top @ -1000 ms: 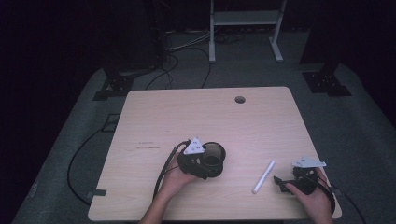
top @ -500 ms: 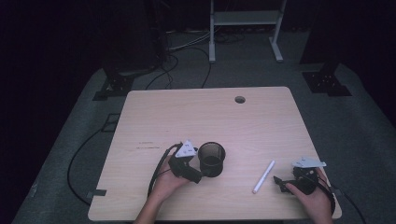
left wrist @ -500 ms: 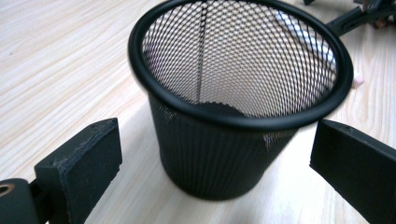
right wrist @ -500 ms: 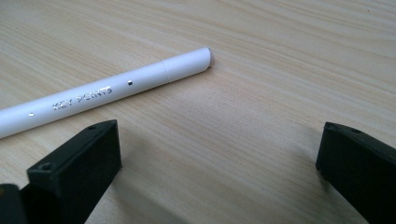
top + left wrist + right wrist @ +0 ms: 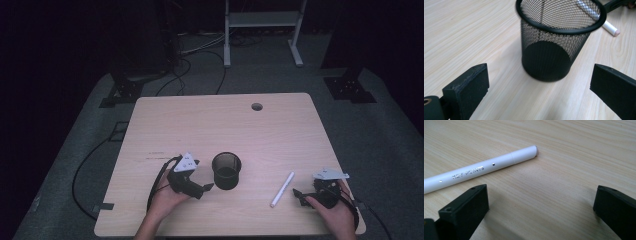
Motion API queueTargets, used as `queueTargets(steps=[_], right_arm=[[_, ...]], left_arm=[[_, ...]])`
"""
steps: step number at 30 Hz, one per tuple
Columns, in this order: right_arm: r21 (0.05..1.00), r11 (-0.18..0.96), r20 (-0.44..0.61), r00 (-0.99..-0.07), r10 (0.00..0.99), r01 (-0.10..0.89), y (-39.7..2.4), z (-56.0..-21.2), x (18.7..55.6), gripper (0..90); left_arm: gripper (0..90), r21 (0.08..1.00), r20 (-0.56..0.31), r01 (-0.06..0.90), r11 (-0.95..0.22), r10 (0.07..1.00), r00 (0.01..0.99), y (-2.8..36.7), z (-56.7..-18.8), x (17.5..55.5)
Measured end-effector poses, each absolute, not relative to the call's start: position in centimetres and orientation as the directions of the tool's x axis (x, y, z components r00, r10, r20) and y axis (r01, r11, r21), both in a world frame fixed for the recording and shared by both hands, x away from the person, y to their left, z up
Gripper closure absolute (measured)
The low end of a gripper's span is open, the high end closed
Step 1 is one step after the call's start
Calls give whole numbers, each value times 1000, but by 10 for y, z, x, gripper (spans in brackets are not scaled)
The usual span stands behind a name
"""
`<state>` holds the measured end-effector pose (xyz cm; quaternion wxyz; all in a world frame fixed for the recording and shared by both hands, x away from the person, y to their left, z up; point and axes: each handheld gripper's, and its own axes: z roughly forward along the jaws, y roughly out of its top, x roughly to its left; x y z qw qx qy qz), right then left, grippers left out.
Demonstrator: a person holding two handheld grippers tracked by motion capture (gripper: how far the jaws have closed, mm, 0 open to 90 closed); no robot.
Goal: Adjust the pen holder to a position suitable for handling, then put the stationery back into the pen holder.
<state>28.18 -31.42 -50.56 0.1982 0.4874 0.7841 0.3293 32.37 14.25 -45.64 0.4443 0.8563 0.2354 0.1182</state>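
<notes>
A black mesh pen cup [image 5: 226, 170] stands upright on the wooden table [image 5: 220, 125], near its front middle. My left gripper [image 5: 206, 188] is just left of it, open, jaws apart and empty; in the left gripper view the cup [image 5: 554, 42] stands a little beyond the jaws. A white pen [image 5: 282, 189] lies flat to the cup's right. My right gripper [image 5: 299, 196] sits open on the table just right of the pen's near end. In the right gripper view the pen [image 5: 481, 168], marked KEY POINTS, lies ahead and left of the jaws.
A round cable hole [image 5: 257, 106] is at the table's far edge. Cables [image 5: 85, 170] trail over the grey floor on the left. A white shelf frame [image 5: 262, 30] stands behind the table. The far half of the tabletop is bare wood.
My left gripper has let go of the cup and drawn back toward the left front, its jaws now apart. The cup stays upright. The right gripper has not moved.
</notes>
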Motion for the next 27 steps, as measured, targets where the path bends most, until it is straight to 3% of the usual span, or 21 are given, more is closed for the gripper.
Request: queueTargets(steps=[27], right_arm=[[709,309,10,-447,895,634,-314,-506,282,0]], left_arm=[[11,781,-35,392,-487,593,805,195,-481,308]])
